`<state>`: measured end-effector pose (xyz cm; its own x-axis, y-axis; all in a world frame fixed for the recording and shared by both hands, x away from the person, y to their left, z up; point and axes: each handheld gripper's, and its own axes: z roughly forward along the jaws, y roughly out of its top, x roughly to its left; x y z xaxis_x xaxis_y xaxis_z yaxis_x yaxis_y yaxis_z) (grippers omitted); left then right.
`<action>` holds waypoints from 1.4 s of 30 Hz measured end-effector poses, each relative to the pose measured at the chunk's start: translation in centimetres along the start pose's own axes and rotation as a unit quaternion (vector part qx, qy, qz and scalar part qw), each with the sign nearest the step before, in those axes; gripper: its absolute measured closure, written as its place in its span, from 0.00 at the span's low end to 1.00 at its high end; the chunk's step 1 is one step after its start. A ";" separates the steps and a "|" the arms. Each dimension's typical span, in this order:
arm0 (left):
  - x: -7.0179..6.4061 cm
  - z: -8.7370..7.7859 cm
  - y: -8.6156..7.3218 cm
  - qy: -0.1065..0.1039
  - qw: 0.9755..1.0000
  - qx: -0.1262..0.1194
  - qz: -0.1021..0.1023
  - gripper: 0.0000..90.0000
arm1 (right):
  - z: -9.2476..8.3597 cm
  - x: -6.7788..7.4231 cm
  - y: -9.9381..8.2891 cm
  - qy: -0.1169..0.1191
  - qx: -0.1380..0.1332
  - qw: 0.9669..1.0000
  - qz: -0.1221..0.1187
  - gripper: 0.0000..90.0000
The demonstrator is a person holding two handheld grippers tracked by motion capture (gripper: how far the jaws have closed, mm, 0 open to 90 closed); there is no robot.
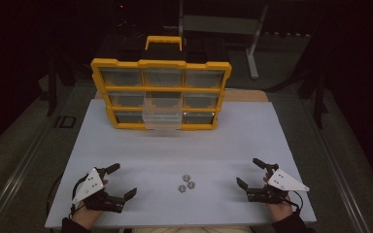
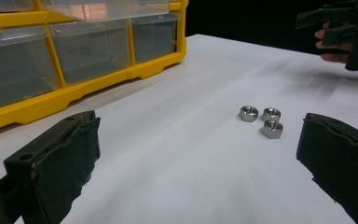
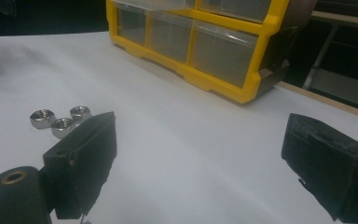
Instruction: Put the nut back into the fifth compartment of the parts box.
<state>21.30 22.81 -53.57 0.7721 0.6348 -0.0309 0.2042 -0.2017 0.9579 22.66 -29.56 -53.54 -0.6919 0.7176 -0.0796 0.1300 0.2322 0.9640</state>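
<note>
1. High view: the bin (image 1: 161, 94) stands at the table's (image 1: 252, 141) far side, one middle drawer (image 1: 162, 115) pulled out; contents too dim to tell.
2. Three nuts (image 1: 186, 183) lie between the left gripper (image 1: 122, 180) and right gripper (image 1: 250, 173), both spread and empty.

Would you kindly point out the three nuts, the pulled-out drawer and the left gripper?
nuts (image 1: 186, 183): high view, middle of the cluster of three.
pulled-out drawer (image 1: 162, 120): high view, its clear front wall.
left gripper (image 1: 121, 180): high view, midway between its open fingertips.
</note>
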 end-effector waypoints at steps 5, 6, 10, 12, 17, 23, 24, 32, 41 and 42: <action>0.0 0.1 -0.1 0.000 1.000 0.004 -0.001 0.00 | 0.0 -0.1 0.0 -0.001 0.002 1.000 0.001 0.12; 0.0 0.1 -0.1 -0.001 1.000 0.003 -0.002 0.00 | -0.1 -0.1 0.0 -0.003 0.003 1.000 -0.002 0.12; 0.0 0.2 -0.1 -0.003 1.000 0.005 -0.001 0.00 | -0.3 -0.2 0.0 -0.006 0.004 1.000 -0.003 0.12; 0.0 0.1 0.1 -0.003 1.000 0.002 -0.003 0.00 | -0.4 -0.3 0.0 -0.008 0.004 1.000 -0.001 0.12; -0.3 0.1 1.0 -0.004 1.000 0.000 -0.009 0.00 | -0.6 -0.3 0.2 -0.006 -0.002 1.000 0.001 0.12; -1.0 0.6 3.4 -0.032 0.999 0.002 -0.016 0.00 | -0.7 -0.3 0.4 -0.002 -0.005 1.000 0.005 0.12; -1.2 0.8 3.8 -0.040 0.999 0.005 -0.020 0.00 | -0.7 -0.3 0.4 -0.001 -0.006 1.000 0.007 0.12; -2.2 2.9 6.8 -0.074 0.997 0.007 -0.008 0.00 | -0.5 -0.2 0.5 0.004 -0.007 1.000 0.007 0.12; -3.2 5.9 8.5 -0.089 0.995 0.033 -0.010 0.00 | -0.3 -0.2 0.6 0.010 -0.008 1.000 0.009 0.12; -3.4 6.3 8.6 -0.087 0.996 0.036 -0.011 0.00 | -0.2 -0.1 0.6 0.011 -0.009 1.000 0.010 0.12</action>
<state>24.22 14.27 -47.05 0.8585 0.5018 -0.1058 0.2591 -0.2462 0.9339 22.65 -29.67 -52.93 -0.7046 0.7075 -0.0552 0.1316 0.2067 0.9695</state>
